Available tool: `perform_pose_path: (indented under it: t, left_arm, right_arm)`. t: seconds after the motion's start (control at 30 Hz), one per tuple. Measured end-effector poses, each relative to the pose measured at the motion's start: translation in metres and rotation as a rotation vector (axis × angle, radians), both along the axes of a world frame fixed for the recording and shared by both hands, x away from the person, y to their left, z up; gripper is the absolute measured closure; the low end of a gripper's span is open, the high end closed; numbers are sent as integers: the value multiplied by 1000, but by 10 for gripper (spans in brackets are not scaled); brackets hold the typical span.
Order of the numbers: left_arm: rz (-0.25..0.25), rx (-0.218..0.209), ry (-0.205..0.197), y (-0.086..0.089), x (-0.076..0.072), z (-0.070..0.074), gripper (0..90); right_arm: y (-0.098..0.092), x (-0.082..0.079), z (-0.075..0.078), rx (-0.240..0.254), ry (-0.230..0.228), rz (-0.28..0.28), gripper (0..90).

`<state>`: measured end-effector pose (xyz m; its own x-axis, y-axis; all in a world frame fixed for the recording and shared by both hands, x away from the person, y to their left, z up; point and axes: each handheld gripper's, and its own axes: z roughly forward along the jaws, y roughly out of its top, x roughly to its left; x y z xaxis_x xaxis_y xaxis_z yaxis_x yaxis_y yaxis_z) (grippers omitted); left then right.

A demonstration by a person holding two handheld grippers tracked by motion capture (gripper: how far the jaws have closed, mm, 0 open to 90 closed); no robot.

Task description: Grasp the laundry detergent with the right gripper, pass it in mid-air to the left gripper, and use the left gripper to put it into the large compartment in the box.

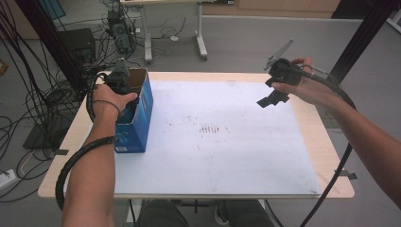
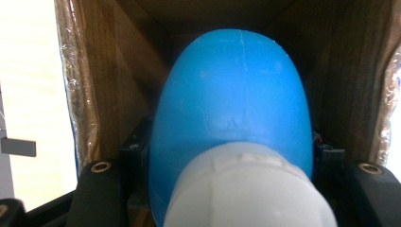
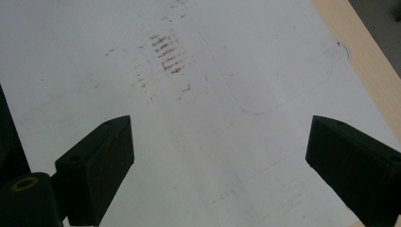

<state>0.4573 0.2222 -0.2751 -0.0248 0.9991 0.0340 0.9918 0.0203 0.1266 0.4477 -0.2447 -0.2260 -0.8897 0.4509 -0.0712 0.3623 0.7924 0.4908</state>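
The table (image 1: 326, 156) carries a broad white sheet (image 1: 236, 156), stained with brown flecks near its middle, and at the sheet's left edge stands an open blue cardboard box (image 1: 141, 113) — the biggest thing on it. The left gripper (image 1: 119, 79) is sunk into the box's open top, and the left gripper view looks down between brown cardboard walls at a blue bottle (image 2: 231, 109) with a white cap (image 2: 248, 189) close to the lens; the jaws are clamped on that bottle, which sits inside the box, though whether it rests on the bottom cannot be told. Judging by this, the work is at the box itself: the bottle is gripped and within the walls, and either the letting go or the lifting out is what remains. The right gripper (image 1: 273, 97) hangs over the sheet's far right corner with its jaws spread wide and nothing between them, well apart from the box. The box walls close beside the jaws are the only crowding — the sheet is otherwise bare, and cables lie on the floor beyond.
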Motion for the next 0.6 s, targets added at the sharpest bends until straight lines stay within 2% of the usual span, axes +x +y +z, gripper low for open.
perform_pose_path:
  t: [0.6]
  left_arm:
    - [1,1,-2,-1,-1,0,365]
  right_arm:
    - [-1,0,-1,3,-1,1,86]
